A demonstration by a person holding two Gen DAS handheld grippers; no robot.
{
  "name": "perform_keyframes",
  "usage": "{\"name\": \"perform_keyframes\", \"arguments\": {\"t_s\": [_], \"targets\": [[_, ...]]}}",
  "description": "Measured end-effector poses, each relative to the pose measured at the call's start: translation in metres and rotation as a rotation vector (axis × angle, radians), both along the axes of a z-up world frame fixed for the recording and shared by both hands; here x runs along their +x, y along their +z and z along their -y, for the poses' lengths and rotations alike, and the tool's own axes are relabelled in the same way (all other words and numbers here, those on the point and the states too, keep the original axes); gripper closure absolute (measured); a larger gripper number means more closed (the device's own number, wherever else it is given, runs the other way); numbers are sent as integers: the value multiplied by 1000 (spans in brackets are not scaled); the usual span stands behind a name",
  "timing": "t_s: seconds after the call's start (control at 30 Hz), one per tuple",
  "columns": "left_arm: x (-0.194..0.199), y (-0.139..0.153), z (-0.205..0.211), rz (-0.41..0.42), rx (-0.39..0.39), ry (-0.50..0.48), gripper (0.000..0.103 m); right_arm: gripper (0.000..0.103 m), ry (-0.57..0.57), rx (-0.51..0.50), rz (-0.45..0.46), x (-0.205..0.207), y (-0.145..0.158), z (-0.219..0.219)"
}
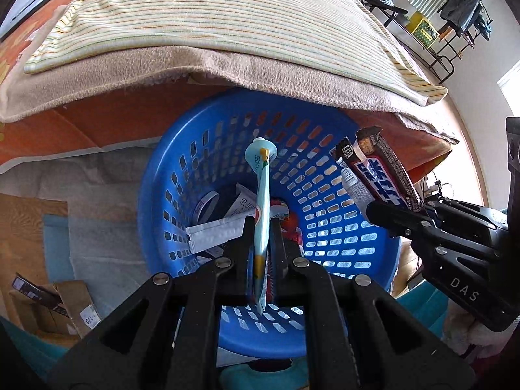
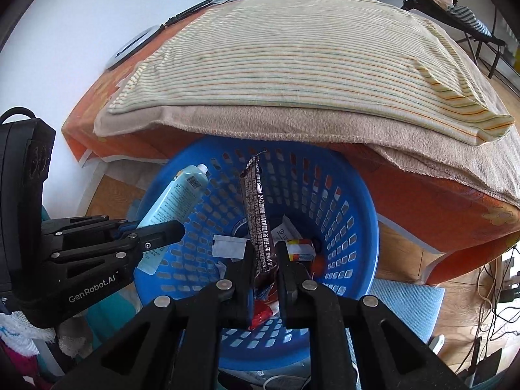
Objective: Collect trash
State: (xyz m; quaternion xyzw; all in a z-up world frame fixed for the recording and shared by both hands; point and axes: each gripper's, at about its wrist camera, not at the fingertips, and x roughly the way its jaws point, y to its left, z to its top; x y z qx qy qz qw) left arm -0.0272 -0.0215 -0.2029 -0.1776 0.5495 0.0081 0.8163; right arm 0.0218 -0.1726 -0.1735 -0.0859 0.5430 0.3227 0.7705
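**Blue basket below, one piece of trash in each gripper**

Left wrist view: left gripper [image 1: 261, 237] is clamped on a pale blue tube [image 1: 262, 195], held edge-on near its flat crimped tail, nozzle end up, over the blue basket [image 1: 341, 227]. Tube looks squeezed flat, so light, soft, a bit slick; the crimp is the firm spot to pinch, and that's roughly where the pads sit. Right gripper [image 1: 382, 214] shows at the right w/ a dark snack wrapper [image 1: 383, 175] sticking up from it.

Right wrist view: right gripper [image 2: 265, 261] has the wrapper [image 2: 258, 214] between its pads, gripped low, most of it standing free above the basket [image 2: 351, 227]. Thin film, almost weightless, crinkly, prob. clings when let go. Left gripper [image 2: 169, 230] is at the left w/ the tube [image 2: 177, 198].

Count: 2 grippers, 1 tube, 1 dark wrapper, 1 basket. Inside the basket already: several wrappers and sachets, white and red ones; exact no. can't tell, they overlap. Both held pieces hang above the basket opening, beside the bed edge.
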Motion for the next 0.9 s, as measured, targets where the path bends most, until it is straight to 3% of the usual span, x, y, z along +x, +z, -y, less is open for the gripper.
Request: {"name": "perform_keyframes", "arguments": {"t_s": [0.13,0.33,0.43,0.53,0.6,0.63,0.77,0.9], "targets": [[3,-7,-4,-14,-1,16,98,90,-8,-11,-13,3,-7,2],[4,-15,-5,-41,1,25,97,76,-20,-26,-31,7,-15,2],[4,-16,-5,-47,7,27,77,74,-28,-31,-39,9,-18,4],[3,-18,-6,-52,14,33,73,55,-37,-38,-48,11,-21,6],[3,-20,-6,-62,17,40,65,47,-41,-40,-46,11,-21,5],[3,-20,-6,-62,17,44,56,42,-42,-42,-45,11,-22,5],[3,-21,-7,-71,35,54,45,28,-49,-53,-43,11,-22,5],[3,-20,-9,-67,50,63,44,20,-59,-64,-43,13,-23,4]]}}
